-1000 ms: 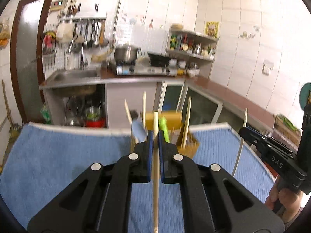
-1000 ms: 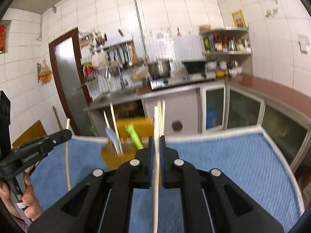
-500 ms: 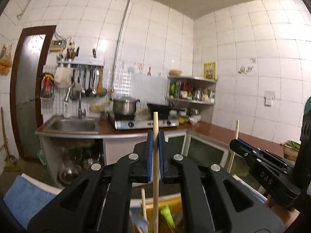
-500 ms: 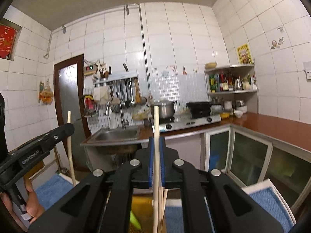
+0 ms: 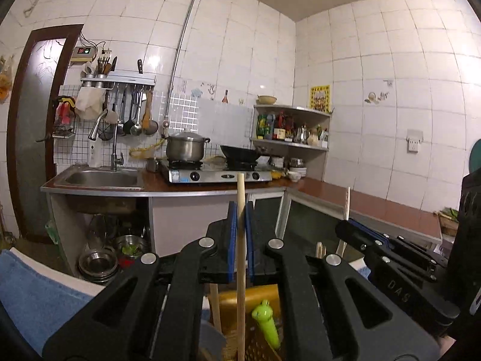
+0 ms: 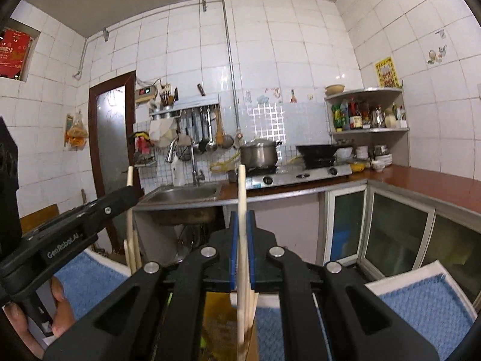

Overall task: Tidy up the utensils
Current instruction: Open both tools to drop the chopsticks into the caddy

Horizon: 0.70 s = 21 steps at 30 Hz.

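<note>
Left hand-held gripper [image 5: 240, 210]: clenched on a pale, round wooden chopstick [image 5: 240, 270], held upright.
Right hand-held gripper [image 6: 241, 219]: clenched on a second pale wooden chopstick [image 6: 241, 240], also upright.
Holder: yellow perforated plastic utensil holder [image 5: 246, 297] directly below both, on the blue-towelled worktop [image 5: 33, 294]; it already contains sticks and a green frog-headed utensil [image 5: 266, 323].
Risk, collision: the lower tips could strike the rim or the contents and jam.
Risk, tipping: a sideways push may topple the holder.
Risk, release: letting go too high risks a bounce-out.

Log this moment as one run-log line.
left gripper: shut on chopstick | right gripper: shut on second chopstick | both above yellow holder
</note>
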### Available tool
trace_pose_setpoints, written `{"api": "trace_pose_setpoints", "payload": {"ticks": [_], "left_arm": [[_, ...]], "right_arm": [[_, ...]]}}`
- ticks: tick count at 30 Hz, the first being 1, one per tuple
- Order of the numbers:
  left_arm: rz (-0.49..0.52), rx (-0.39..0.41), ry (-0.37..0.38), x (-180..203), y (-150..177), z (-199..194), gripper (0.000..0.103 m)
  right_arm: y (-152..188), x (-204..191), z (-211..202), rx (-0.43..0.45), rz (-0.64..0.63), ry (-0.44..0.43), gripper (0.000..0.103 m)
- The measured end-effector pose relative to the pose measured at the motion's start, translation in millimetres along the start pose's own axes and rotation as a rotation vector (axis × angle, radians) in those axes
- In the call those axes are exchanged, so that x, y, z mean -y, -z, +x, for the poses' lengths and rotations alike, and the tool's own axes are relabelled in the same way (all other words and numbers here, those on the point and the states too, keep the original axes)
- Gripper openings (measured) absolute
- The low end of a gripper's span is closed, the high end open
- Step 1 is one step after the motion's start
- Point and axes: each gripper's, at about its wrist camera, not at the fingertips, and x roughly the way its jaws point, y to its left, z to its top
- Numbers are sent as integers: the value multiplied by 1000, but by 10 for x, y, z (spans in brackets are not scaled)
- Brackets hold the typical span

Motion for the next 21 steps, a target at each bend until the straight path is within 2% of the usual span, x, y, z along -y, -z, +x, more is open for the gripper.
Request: {"api": "trace_pose_setpoints", "payload": {"ticks": [4, 10, 21], "left_arm": [[7, -32, -4, -8, 176, -51, 4], [32, -34, -22, 22, 276, -251, 5], [0, -122, -32, -88, 399, -417, 6]], "right_arm": [[207, -35, -42, -32, -21, -6, 6], [430, -7, -103, -47, -12, -12, 6], [530, -79, -220, -83, -14, -16, 7]]}}
